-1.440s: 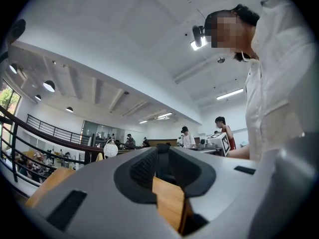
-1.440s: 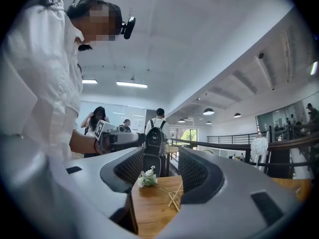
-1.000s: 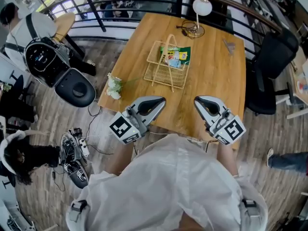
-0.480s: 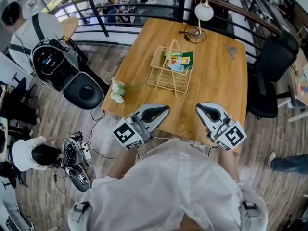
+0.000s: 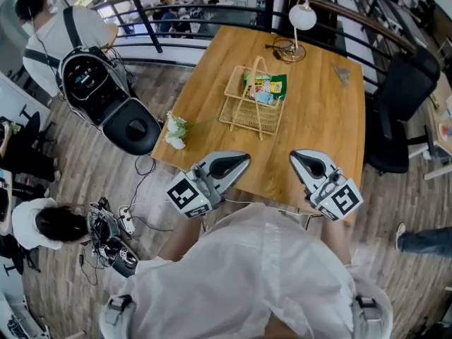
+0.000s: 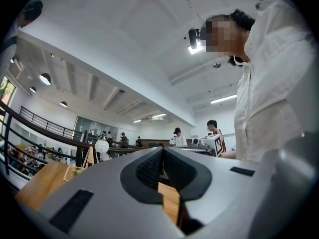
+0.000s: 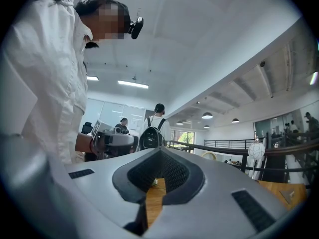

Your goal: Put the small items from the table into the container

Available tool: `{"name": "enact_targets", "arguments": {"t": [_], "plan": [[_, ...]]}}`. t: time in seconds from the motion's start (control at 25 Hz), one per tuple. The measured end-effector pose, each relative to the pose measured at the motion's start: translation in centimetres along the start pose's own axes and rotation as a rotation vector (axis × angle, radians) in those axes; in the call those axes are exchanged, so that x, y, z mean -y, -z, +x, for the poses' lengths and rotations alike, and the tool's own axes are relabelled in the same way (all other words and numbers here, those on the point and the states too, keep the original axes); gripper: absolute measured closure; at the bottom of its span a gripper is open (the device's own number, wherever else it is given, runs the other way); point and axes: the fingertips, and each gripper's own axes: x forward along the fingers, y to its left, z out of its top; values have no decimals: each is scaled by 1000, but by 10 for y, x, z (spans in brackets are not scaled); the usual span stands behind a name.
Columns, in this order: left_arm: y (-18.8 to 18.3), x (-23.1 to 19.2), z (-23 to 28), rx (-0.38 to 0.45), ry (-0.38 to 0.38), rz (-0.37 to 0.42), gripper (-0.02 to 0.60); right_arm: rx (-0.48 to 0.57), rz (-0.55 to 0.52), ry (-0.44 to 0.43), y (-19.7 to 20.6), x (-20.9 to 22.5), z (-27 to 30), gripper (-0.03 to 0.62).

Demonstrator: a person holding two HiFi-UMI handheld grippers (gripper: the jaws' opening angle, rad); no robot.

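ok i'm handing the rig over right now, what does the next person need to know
Left tongs: shut, empty, over the near edge of the table.
Right tongs: shut, empty, also at the near edge.
Basket: mid-table, upright, with a few packets lying in its far end.
Done: those packets are in.
Left, probably: a small grey thing on the bare wood at the far right, outside the basket. White flowers lie at the left edge and a lamp stands at the far end; whether either belongs to the job is unclear.
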Motion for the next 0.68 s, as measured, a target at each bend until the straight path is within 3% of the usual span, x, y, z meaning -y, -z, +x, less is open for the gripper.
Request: {"name": "enact_targets", "arguments": {"t": [0.68], "plan": [[-2,1,-7,10,-4,-1,575,-2,-2,-14,1,-9,5,579]]}}
